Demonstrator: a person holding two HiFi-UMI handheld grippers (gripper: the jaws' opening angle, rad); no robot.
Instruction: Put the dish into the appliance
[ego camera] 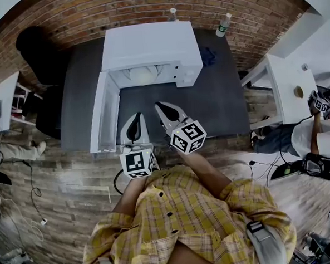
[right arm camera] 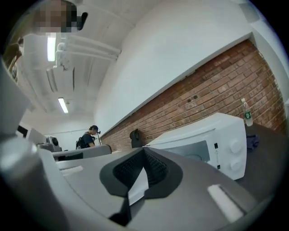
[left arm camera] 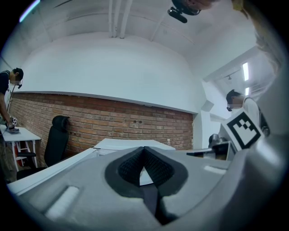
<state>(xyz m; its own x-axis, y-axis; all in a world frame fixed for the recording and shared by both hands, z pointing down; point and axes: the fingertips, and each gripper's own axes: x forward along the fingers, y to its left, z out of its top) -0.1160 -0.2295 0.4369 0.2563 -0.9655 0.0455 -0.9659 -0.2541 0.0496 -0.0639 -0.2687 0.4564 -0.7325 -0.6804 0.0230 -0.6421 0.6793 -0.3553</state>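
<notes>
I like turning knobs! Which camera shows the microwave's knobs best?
The right gripper view: both knobs face it on the microwave's front. The head view looks down, so they barely show; the left gripper view shows none.

The person is holding both tongs out in front of the chest, side by side. The left tongs point(ego camera: 134, 124) are pointing forward, jaws pressed together and empty. The right tongs point(ego camera: 165, 111) are reaching slightly farther ahead, jaws likewise closed on nothing, with the right forearm point(ego camera: 205, 168) stretching bare behind them.

Even bright indoor light; ceiling tube lamps point(right arm camera: 63, 104) glare; strong fisheye vignette; near tool bodies blurred.
</notes>
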